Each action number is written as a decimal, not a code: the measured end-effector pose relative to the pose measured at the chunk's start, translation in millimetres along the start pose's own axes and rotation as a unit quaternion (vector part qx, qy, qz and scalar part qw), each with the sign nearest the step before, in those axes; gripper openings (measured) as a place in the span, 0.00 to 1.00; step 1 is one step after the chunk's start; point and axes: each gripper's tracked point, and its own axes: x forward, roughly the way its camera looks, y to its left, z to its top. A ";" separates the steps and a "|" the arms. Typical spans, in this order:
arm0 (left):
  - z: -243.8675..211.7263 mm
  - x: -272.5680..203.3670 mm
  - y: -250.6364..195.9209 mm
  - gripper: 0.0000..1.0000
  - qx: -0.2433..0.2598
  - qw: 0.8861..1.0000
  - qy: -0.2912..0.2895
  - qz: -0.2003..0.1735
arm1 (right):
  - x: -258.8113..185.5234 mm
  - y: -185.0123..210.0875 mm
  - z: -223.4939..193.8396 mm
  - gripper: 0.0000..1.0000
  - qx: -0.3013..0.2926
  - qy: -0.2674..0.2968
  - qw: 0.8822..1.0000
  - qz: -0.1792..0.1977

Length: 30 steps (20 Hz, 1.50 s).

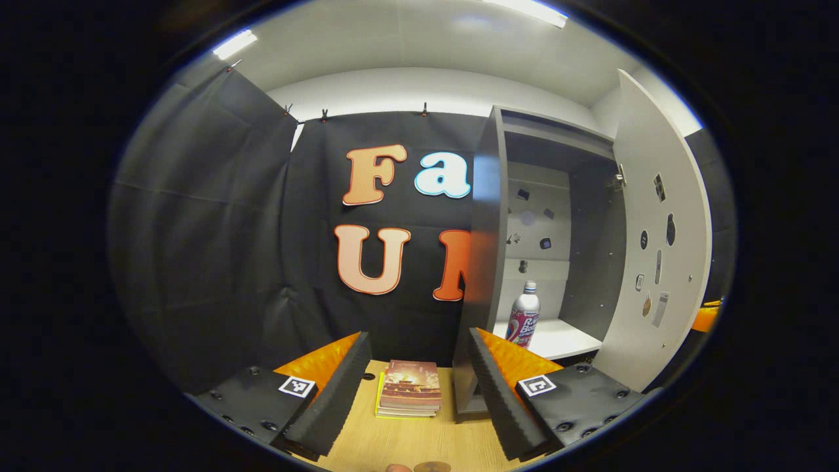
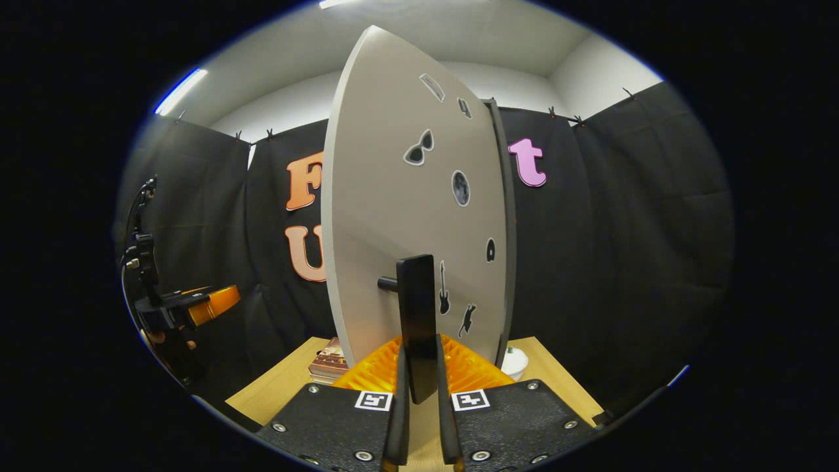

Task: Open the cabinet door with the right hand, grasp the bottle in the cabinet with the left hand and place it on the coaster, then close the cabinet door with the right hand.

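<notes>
right gripper [image 2: 419,393] clamped both fingers on the black handle [image 2: 417,321] of the open cabinet door [image 2: 393,196]. left gripper [image 1: 413,393] stood wide apart, empty. bottle [image 1: 524,314] stood upright inside the cabinet [image 1: 488,262], frame right of centre.

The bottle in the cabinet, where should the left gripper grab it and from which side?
Grip the bottle around its straight label-wrapped body, below the narrow neck. It stands upright on the cabinet shelf, so bring the open left gripper in level through the open front.
</notes>
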 end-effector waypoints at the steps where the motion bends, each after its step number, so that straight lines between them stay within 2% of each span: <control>1: 0.1 1.0 -5.3 0.94 -0.001 1.000 0.000 -0.005 | -2.5 -5.9 -0.3 0.19 -0.002 -0.003 1.000 -0.006; 2: 0.9 2.1 -10.1 0.94 -0.001 1.000 0.000 -0.011 | -3.4 -12.9 -1.5 0.19 -0.005 -0.005 1.000 -0.018; 5: -1.8 7.8 -23.4 0.94 -0.002 1.000 0.003 -0.027 | -9.2 -34.9 0.3 0.10 -0.024 -0.014 0.998 -0.051; 7: -5.4 12.2 -34.1 0.94 0.002 0.999 0.007 -0.040 | -17.0 -47.1 1.6 0.07 -0.013 -0.018 0.998 -0.061; 9: -10.4 17.1 -43.9 0.94 0.009 0.999 0.012 -0.050 | -20.9 -58.2 1.4 0.07 -0.007 -0.022 0.997 -0.067; 15: -26.5 36.0 -76.4 0.94 0.016 0.997 0.022 -0.076 | -32.0 -106.2 4.1 0.06 -0.037 -0.029 0.994 -0.098; 16: -29.7 39.3 -82.0 0.97 0.015 0.996 0.025 -0.083 | -33.9 -116.7 6.0 0.06 -0.037 -0.029 0.993 -0.105; 17: -33.6 43.3 -88.7 1.00 0.013 0.995 0.029 -0.090 | -35.4 -127.4 6.4 0.06 -0.035 -0.030 0.993 -0.113; 19: -39.8 48.1 -101.5 1.00 0.011 0.994 0.039 -0.102 | -39.6 -151.0 7.6 0.06 -0.022 -0.031 0.991 -0.129; 21: -40.7 52.6 -111.4 0.97 0.012 0.993 0.039 -0.111 | -49.0 -171.1 9.5 0.04 0.008 -0.033 0.990 -0.133; 23: -42.3 62.6 -123.3 0.97 0.020 0.993 0.036 -0.114 | -52.8 -171.8 7.3 0.05 0.023 -0.036 0.991 -0.125; 25: -47.7 71.1 -134.5 0.97 0.025 0.992 0.037 -0.118 | -55.2 -166.2 5.3 0.06 0.014 -0.038 0.993 -0.115; 27: -53.1 80.6 -144.9 0.97 0.033 0.991 0.036 -0.121 | -61.7 -169.4 0.4 0.06 0.006 -0.030 0.992 -0.122; 28: -54.9 86.1 -149.3 0.94 0.038 0.991 0.035 -0.122 | -65.1 -171.2 -0.4 0.06 0.008 -0.027 0.992 -0.125; 30: -58.3 97.6 -157.6 0.97 0.045 0.991 0.031 -0.122 | -74.9 -178.3 -2.6 0.06 0.020 -0.024 0.990 -0.135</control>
